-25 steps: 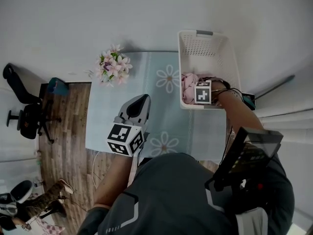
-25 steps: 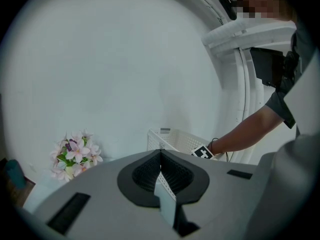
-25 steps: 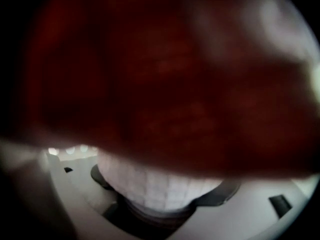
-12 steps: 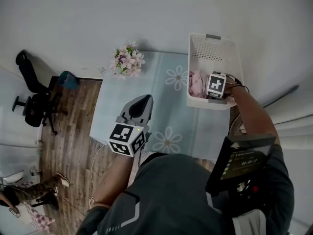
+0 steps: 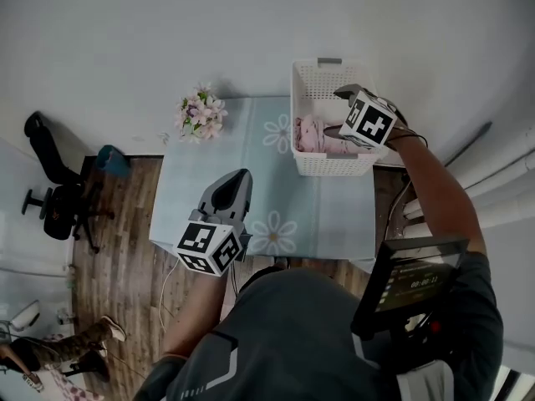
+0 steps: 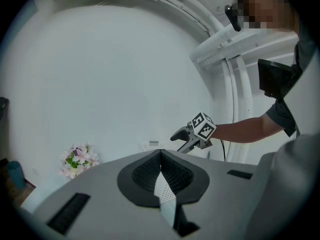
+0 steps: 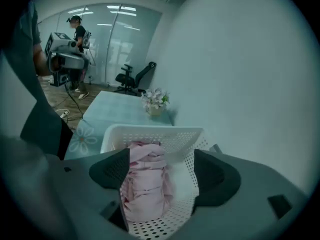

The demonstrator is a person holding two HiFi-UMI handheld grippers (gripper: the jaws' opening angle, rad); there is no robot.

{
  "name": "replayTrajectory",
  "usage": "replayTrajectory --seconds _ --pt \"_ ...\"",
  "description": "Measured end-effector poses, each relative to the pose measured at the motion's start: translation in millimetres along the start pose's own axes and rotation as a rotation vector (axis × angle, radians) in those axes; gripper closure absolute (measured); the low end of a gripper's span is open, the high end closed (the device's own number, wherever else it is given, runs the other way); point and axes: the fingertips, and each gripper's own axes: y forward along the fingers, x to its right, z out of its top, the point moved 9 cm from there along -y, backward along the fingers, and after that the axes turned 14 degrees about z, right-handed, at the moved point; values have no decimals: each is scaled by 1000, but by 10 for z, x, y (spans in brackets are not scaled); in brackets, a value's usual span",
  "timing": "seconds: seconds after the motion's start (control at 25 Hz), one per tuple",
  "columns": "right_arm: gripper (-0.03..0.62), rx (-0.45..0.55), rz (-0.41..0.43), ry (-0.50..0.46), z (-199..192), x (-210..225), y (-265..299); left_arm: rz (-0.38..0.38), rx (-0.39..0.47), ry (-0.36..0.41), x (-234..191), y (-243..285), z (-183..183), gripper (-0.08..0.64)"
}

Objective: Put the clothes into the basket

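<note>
A white perforated basket (image 5: 334,167) stands on the table's right end, with rolled pink clothes (image 5: 311,134) lying inside along its left wall. My right gripper (image 5: 334,111) hovers above the basket with its jaws wide open and nothing between its pads. In the right gripper view, the pink clothes (image 7: 145,184) lie loose on the floor of the basket (image 7: 150,132), below my right gripper (image 7: 162,169). My left gripper (image 5: 236,182) hangs over the table's front edge, shut and empty; in the left gripper view its tips (image 6: 161,154) meet.
A light blue tablecloth (image 5: 217,157) with daisy prints covers the table, which stands against a white wall. A small bunch of pink flowers (image 5: 201,114) stands at its back left. An office chair (image 5: 50,199) stands on the wooden floor to the left. Another person (image 7: 77,34) is far off.
My right gripper has risen out of the basket, leaving the pink clothes lying inside. The left gripper has stayed over the table's front edge.
</note>
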Motion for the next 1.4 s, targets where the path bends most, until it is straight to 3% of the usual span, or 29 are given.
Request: replayTrajectory --seconds 0.36,0.56,0.68,0.92,1.12,1.4 --pt "203 413 -42 188 181 -749 -945 -91 69 -56 343 -428 92 551" --pt "322 556 -89 219 240 -1195 -1394 -93 99 -21 451 -695 164 551" --pt "352 625 -124 242 248 -1418 -1565 -82 105 -8 462 -772 180 551" --pt "496 752 -268 324 364 -1762 -1745 -109 165 26 432 -865 298 552" --pt "512 791 -279 389 561 -2034 -1656 -132 155 46 261 -954 360 552" --pt "537 856 -361 491 824 -2269 -1652 -126 157 43 -155 -1136 537 552"
